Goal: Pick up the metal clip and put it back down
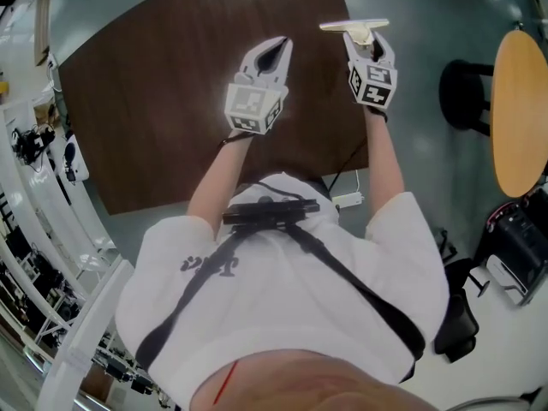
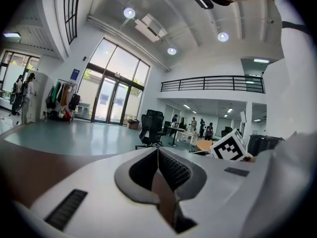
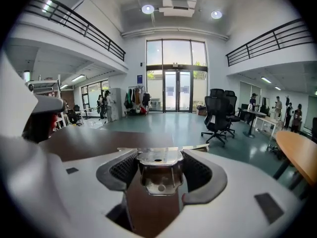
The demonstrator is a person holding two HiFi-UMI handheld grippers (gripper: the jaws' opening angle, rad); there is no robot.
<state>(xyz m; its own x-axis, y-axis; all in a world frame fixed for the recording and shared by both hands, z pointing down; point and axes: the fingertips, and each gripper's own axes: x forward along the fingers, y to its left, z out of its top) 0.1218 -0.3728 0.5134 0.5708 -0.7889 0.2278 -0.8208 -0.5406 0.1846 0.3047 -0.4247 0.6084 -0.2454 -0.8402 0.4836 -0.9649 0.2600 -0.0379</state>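
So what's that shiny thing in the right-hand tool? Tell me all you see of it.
It is the metal clip: silvery, shiny bent sheet metal, with a folded tab bearing small holes and a long flat bar across its far end. The right gripper has its jaws shut on the tab. It lies level and appears held above the brown table.

Brown table; round wooden table right; black office chair beyond.

Tall glass doors flood the hall with daylight, a railed balcony running above. Black office chairs stand on the glossy grey-green floor, beyond the dark brown tabletop.
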